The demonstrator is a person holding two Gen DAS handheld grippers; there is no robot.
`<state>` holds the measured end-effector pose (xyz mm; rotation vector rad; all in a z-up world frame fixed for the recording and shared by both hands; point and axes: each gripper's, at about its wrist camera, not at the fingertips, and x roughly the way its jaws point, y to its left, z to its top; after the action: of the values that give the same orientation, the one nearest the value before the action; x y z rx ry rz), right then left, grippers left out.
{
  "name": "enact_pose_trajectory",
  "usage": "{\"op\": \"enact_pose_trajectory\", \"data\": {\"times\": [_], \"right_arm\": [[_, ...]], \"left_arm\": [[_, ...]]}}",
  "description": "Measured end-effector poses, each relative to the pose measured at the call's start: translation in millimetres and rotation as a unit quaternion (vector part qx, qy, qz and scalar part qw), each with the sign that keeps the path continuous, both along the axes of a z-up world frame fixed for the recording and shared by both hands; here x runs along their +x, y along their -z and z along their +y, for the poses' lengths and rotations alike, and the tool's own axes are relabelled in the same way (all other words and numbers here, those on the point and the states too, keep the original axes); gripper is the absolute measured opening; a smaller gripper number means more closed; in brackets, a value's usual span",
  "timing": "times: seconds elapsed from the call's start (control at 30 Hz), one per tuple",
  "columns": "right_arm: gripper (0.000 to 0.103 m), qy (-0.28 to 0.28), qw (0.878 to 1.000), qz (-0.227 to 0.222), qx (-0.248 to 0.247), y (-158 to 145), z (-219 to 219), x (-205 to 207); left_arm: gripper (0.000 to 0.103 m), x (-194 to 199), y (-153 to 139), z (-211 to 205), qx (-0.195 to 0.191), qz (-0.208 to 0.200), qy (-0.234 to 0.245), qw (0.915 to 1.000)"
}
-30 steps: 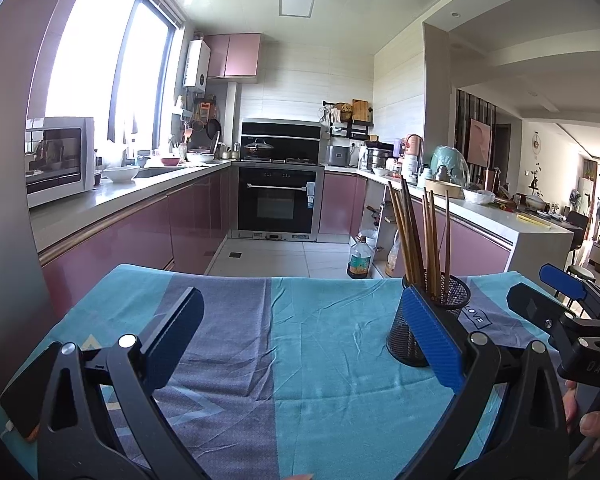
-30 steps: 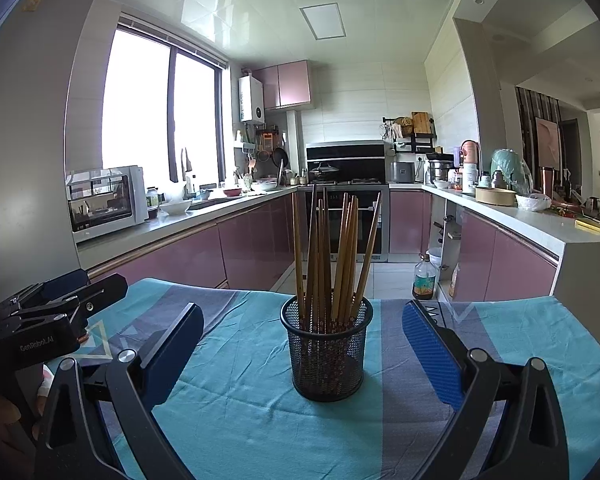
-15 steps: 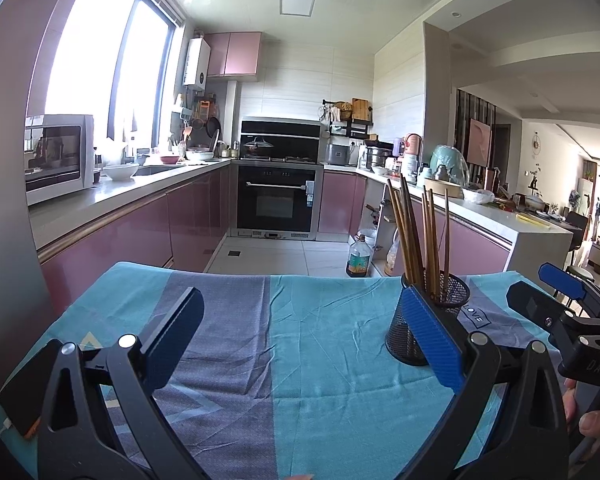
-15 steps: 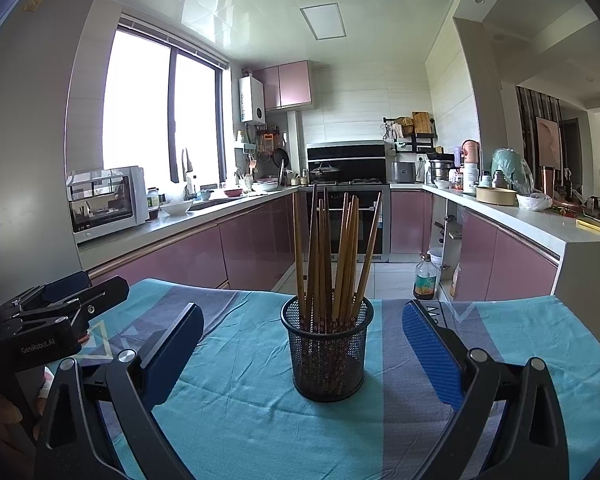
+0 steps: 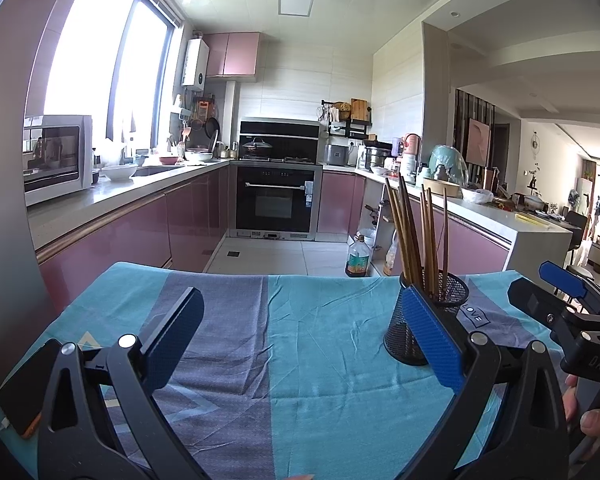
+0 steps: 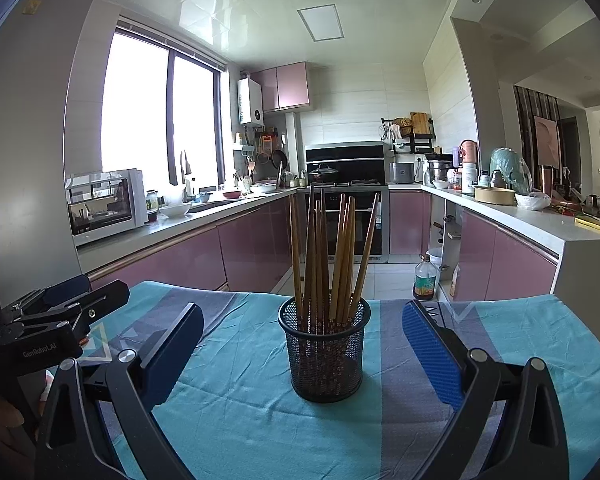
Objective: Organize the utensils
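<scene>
My right jaws (image 6: 303, 344) are standing wide apart, holding nothing, w/ the blue pads (image 6: 430, 356) flanking the black wire-mesh cylindrical holder (image 6: 325, 354) on both sides but not touching it. The holder is sitting upright dead centre btwn them, on the teal-and-grey striped cloth (image 6: 240, 408) covering the counter (image 6: 588, 432). Inside it a bundle of long brown wooden chopsticks (image 6: 332, 256) is standing on end, fanning out a bit at the tops, some leaning left, some right.

My left jaws (image 5: 300, 340) are also spread wide, gripping nothing, hovering over bare cloth (image 5: 320, 360). From the left wrist view the same holder (image 5: 412, 332) is sitting to the right, partly behind my right-side blue pad (image 5: 432, 340); can't tell if pad and mesh are touching. Chopsticks (image 5: 416, 236) are sticking up out of it.

Each tool is showing in the other's cam: right one (image 5: 568, 312) at the far right edge of the left view, left one (image 6: 48, 320) at the far left edge of the right view, both well apart from the holder.

Beyond the counter: pink glossy kitchen cabinets (image 6: 252, 248), a black built-in oven (image 5: 276, 204), a white microwave (image 6: 104, 204) by the window, and a plastic oil bottle (image 6: 425, 278) on the floor.
</scene>
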<state>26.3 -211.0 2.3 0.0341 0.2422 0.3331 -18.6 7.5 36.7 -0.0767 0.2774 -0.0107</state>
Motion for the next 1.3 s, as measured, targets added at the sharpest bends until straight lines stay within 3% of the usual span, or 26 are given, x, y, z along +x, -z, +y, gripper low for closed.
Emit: {"op": "enact_pose_trajectory", "data": {"times": [1.3], "right_arm": [[0.096,0.001,1.0,0.0,0.003,2.3,-1.4,0.7]], "left_arm": [[0.097,0.5,3.6,1.1,0.002,-0.003,0.0,1.0]]}}
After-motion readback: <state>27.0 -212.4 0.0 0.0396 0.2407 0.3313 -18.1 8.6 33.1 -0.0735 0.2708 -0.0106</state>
